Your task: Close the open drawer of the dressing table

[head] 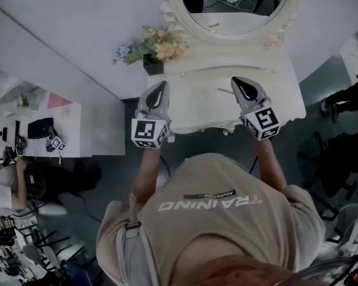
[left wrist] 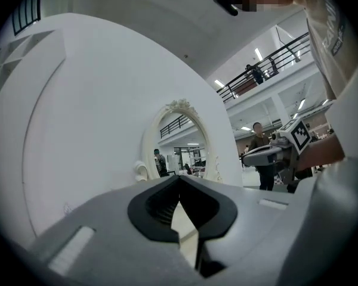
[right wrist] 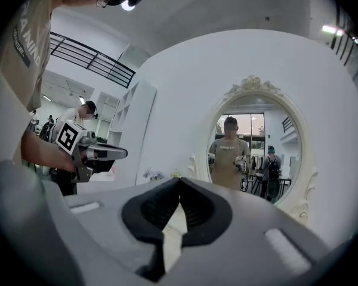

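White dressing table [head: 283, 100] below; left gripper [head: 161, 86] and right gripper [head: 238, 81] hover, jaws together, empty — probably for pushing.

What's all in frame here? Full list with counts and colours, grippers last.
dressing table: 1, cream, centre, in front of the person
mirror: 1, oval, cream carved frame, at the table's back
flowers: 1 bunch, pastel, back left of the tabletop
pot: 1, dark, under the flowers
drawer: not made out in any view
side desk: 1, white, far left
keyboard: 1, black, on the side desk
seated person: 1, at the side desk
bystander: at least 1, dark clothes, right edge, cut off
T-shirt: 1, beige, on the person holding the grippers
left gripper: 1, grey, above the tabletop's left, jaws shut, empty
right gripper: 1, grey, above the tabletop's right, jaws shut, empty
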### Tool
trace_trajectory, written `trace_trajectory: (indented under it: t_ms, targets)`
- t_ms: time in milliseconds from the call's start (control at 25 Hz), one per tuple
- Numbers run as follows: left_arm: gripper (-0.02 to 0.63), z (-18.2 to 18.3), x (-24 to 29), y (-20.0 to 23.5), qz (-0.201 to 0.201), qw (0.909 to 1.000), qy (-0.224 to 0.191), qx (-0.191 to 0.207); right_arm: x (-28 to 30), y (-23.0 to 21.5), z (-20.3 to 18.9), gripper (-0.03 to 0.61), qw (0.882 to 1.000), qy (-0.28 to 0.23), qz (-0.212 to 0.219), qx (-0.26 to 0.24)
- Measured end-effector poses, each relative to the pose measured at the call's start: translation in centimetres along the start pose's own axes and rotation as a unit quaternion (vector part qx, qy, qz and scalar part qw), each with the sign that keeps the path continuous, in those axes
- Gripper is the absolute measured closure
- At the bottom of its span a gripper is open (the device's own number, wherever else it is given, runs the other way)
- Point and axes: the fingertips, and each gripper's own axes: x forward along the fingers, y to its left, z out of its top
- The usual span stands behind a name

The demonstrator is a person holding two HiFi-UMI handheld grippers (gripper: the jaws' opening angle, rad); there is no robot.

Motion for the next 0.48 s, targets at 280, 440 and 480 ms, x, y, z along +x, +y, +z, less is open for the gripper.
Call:
trace_trajectory:
  t_ms: [280, 440, 480]
  targets:
    - [0.607, 1.1, 0.4, 0.1, -0.005, 1.0, -0.005, 0.002, -0.4, -0.6, 0.2, 0.581, 1.0, -0.006, -0.012, 0.014]
    - [0.607, 0.1, 0.5, -0.4, -0.011, 0.9999, 0.009, -0.003, -0.5, 0.0, -0.3, 0.581, 1.0, 0.005, -0.002, 0.01]
    - [0.607, -0.3, 0.4, -0.7, -0.013, 0.9998, 0.014, -0.005, -0.5, 0.0, -0.5, 0.581, 1.0, 0.007, -0.002, 0.009]
